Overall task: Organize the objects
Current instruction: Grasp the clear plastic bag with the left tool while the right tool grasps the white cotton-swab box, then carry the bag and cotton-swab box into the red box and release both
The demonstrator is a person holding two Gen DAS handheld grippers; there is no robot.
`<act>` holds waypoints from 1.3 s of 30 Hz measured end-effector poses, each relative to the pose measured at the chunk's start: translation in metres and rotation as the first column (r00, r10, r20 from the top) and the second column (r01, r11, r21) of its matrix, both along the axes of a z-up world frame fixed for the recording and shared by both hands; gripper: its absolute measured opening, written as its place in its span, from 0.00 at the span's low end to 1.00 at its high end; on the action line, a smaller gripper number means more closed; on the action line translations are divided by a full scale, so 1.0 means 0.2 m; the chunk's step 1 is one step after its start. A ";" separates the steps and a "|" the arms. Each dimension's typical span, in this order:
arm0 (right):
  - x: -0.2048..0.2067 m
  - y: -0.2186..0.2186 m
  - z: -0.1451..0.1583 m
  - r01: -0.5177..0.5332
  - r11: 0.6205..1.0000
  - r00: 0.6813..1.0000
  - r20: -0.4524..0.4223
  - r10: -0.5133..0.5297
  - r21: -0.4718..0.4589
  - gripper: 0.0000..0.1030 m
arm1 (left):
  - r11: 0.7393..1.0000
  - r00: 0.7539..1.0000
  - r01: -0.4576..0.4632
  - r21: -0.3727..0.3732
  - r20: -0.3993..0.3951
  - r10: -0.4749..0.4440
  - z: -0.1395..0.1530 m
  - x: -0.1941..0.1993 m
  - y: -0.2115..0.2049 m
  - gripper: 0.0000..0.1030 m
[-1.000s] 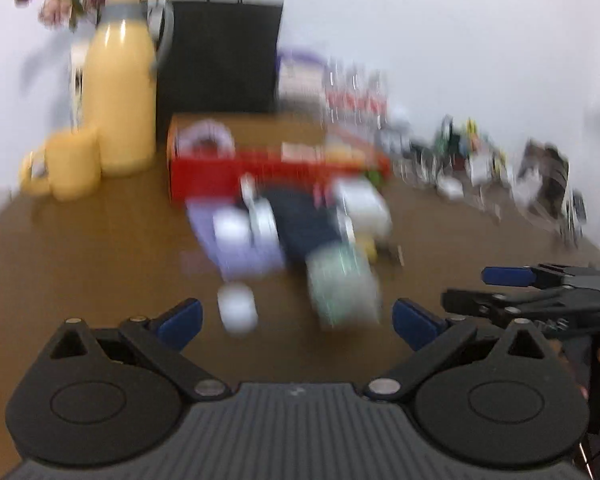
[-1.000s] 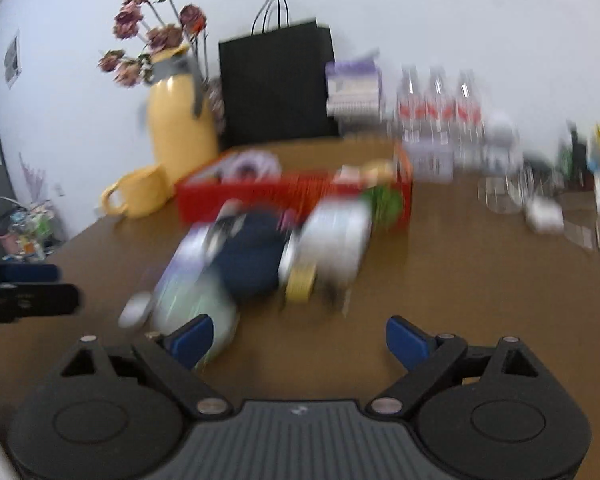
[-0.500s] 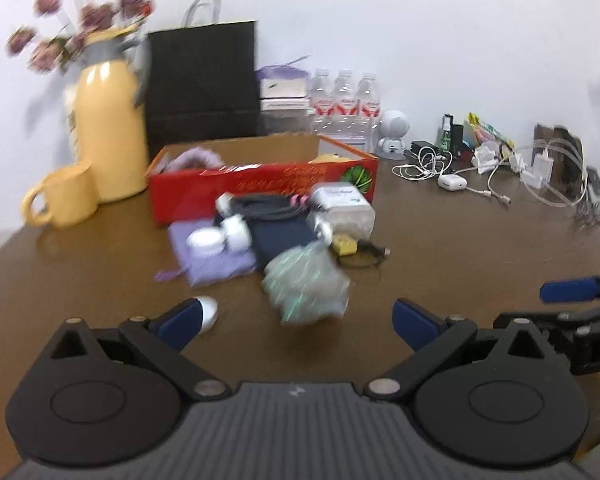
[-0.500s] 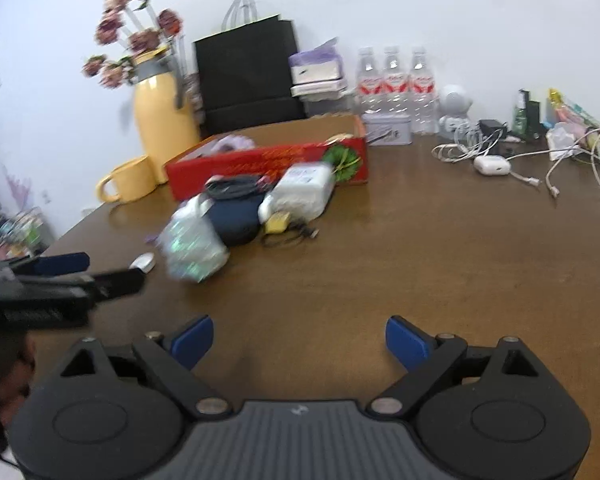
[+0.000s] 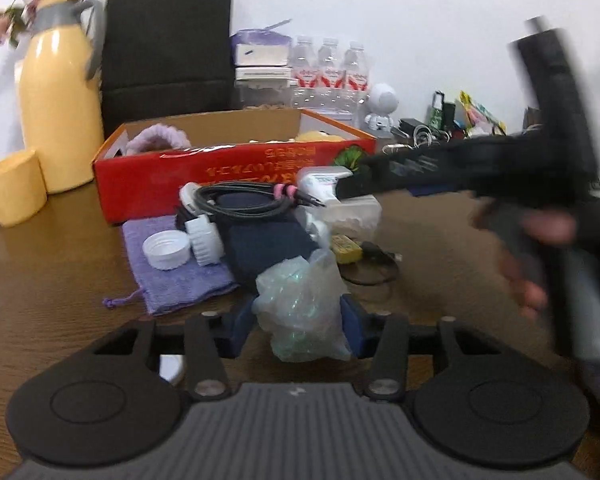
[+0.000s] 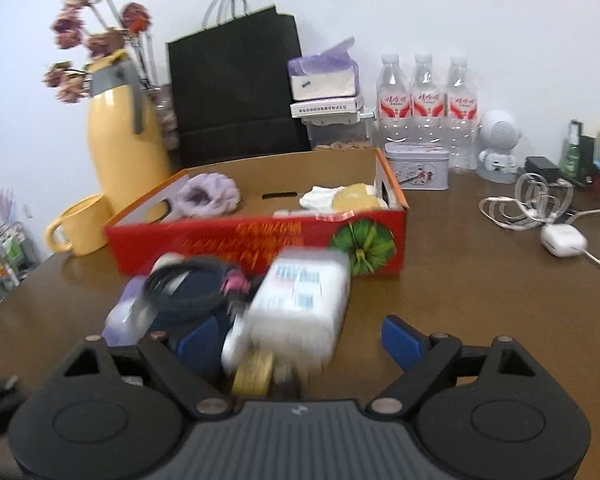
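On the brown wooden table (image 5: 40, 312), a loose pile of small items lies just in front of the open red cardboard box (image 5: 236, 184), which stands toward the far edge beside a yellow jug (image 5: 58, 112) and yellow mug (image 5: 14, 188) at the far left. Left to right, the pile comprises a purple drawstring cloth pouch (image 5: 172, 276) bearing two white screw caps (image 5: 166, 246), a coiled black cable (image 5: 240, 200) on a dark blue fabric item (image 5: 264, 246), a crumpled translucent plastic bag (image 5: 304, 312), and a white labelled plastic container (image 6: 300, 300). The left gripper (image 5: 296, 320) straddles the plastic bag, its jaws closing; the blue pads appear to meet the bag's sides, though a firm hold cannot be confirmed. The right gripper (image 6: 296, 336) stands wide, jaws narrowing slightly, with the white container between them but untouched on the right side; this part of the view is blurred. Judgement: the step in hand is pickup of the bag, with the container approached in parallel. The next move calls for completing the squeeze on the soft bag, lifting it clear of the cable, and carrying it over the box wall.
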State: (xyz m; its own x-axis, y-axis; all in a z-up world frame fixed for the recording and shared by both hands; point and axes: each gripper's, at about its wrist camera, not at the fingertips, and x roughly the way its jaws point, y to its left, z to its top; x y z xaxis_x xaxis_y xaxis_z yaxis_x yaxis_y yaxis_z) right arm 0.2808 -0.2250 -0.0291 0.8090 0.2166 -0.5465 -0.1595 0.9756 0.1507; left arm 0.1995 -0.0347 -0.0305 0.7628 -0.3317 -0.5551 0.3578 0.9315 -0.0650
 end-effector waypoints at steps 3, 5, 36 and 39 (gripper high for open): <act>0.18 0.05 -0.03 0.024 1.000 1.000 0.001 -0.024 -0.016 0.85 | 0.999 1.000 -0.009 -0.047 -0.012 0.008 0.00 0.03 0.01 0.73; 0.27 0.09 -0.06 0.034 0.999 0.999 -0.020 -0.034 -0.029 0.81 | 0.999 0.999 0.015 -0.036 -0.028 -0.016 -0.02 0.04 -0.01 0.68; -1.02 0.01 -0.09 -0.085 0.995 0.996 -0.023 0.084 -0.049 0.66 | 0.982 0.998 0.031 0.187 0.040 -0.039 0.02 -0.58 -0.03 0.64; -1.03 0.01 -0.09 -0.080 0.996 0.996 -0.030 0.079 -0.046 0.66 | 0.982 0.999 0.037 0.183 0.016 -0.041 0.01 -0.56 -0.04 0.50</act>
State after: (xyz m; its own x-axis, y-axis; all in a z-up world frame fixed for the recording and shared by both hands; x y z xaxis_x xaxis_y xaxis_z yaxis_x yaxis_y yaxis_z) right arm 0.0755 -0.2234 -0.0471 0.7743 0.2529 -0.5801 -0.2331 0.9662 0.1100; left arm 0.0866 -0.0420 -0.0293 0.7626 -0.2562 -0.5939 0.3939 0.9122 0.1124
